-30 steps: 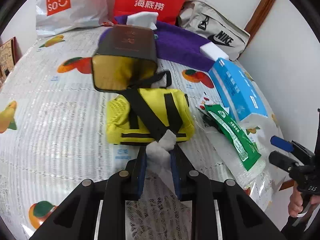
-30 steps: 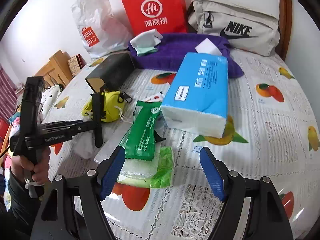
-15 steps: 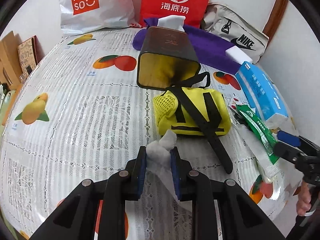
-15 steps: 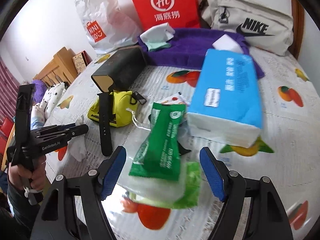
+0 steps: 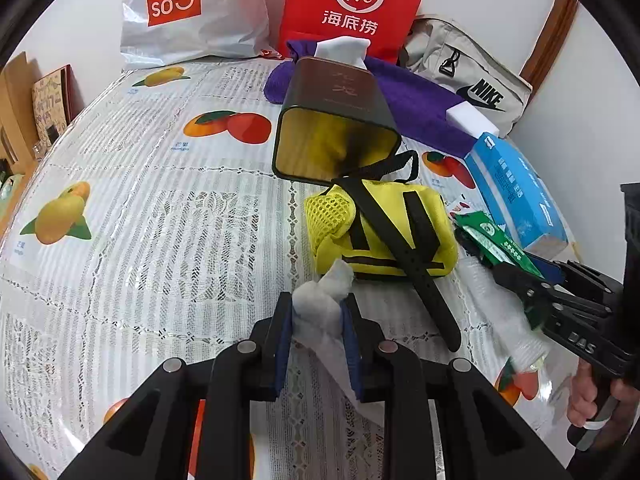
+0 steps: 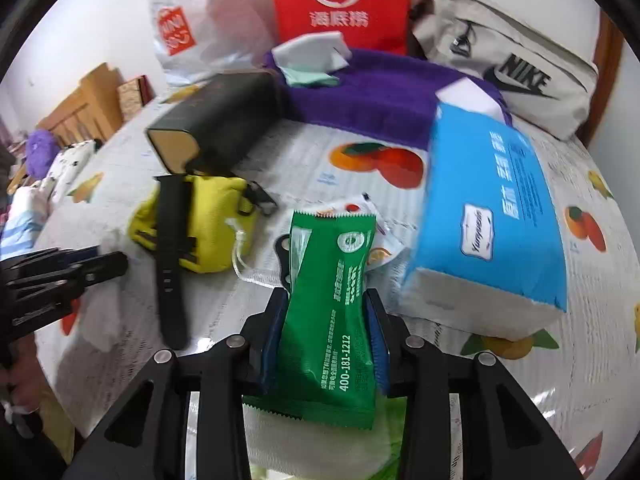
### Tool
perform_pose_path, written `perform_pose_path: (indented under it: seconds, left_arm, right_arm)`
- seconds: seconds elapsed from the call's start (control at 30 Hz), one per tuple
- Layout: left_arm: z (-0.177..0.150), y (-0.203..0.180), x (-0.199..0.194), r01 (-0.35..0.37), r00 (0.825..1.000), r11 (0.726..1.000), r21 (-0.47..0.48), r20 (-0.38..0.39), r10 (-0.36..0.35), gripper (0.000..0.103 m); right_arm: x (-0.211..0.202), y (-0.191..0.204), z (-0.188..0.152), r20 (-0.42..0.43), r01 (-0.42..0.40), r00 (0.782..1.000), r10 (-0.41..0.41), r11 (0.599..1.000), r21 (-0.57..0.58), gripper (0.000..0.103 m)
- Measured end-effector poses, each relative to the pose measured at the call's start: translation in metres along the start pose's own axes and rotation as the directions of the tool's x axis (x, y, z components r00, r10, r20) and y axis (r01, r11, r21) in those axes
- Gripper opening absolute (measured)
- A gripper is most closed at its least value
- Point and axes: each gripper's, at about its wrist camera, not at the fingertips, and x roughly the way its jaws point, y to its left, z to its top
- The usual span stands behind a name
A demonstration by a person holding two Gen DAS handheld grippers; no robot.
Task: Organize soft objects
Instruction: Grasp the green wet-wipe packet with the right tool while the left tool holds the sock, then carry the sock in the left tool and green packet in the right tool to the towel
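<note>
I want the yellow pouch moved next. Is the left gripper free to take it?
Probably not yet: the left gripper is shut on a white tissue. The yellow pouch lies just ahead, a black strap across it.

1. The left wrist view is looking forward along its fingers (image 5: pixel 282 344) from low over the bed (image 5: pixel 140 216), facing the red bag (image 5: pixel 352 4) at the wall.
2. The right wrist view is sitting further right, close over the green packet (image 6: pixel 332 312), also facing the red bag (image 6: pixel 340 0).
3. Both views are sharing the yellow pouch (image 5: pixel 384 228) (image 6: pixel 212 224), the dark box (image 5: pixel 336 120) (image 6: pixel 216 116) and the blue tissue pack (image 5: pixel 516 192) (image 6: pixel 488 208).
4. Each view is catching the other gripper at its edge.
</note>
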Motion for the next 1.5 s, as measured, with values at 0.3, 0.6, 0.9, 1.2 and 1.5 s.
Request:
perform_pose_path:
  seconds: [0.3, 0.6, 0.9, 1.2, 1.5]
  left_arm:
    - [-0.002, -0.004, -0.001, -0.025, 0.999, 1.0, 0.014, 0.021, 0.025, 0.023]
    - [-0.003, -0.005, -0.002, -0.034, 0.999, 0.999, -0.006, 0.039, 0.035, 0.023]
    - [-0.004, -0.005, -0.004, -0.015, 0.999, 1.0, -0.026, 0.034, 0.015, 0.022]
    - [-0.003, -0.008, -0.002, -0.027, 0.999, 1.0, -0.012, 0.037, 0.028, 0.023]
    - [0.001, -0.007, -0.001, -0.019, 0.999, 1.0, -0.002, 0.049, 0.019, 0.021]
  right_arm:
    - [-0.048, -0.01, -0.005, 0.101, -0.076, 0.992, 0.071, 0.996, 0.04, 0.038]
    - [-0.073, -0.043, -0.047, 0.116, -0.039, 0.993, 0.031, 0.997, 0.073, 0.038]
    - [-0.071, -0.074, -0.078, 0.081, 0.025, 0.996, -0.036, 0.991, 0.132, 0.038]
    - [-0.043, -0.083, -0.085, 0.047, 0.038, 0.998, -0.046, 0.987, 0.158, 0.043]
    - [-0.037, -0.072, -0.082, 0.06, 0.122, 0.99, -0.126, 0.99, 0.075, 0.028]
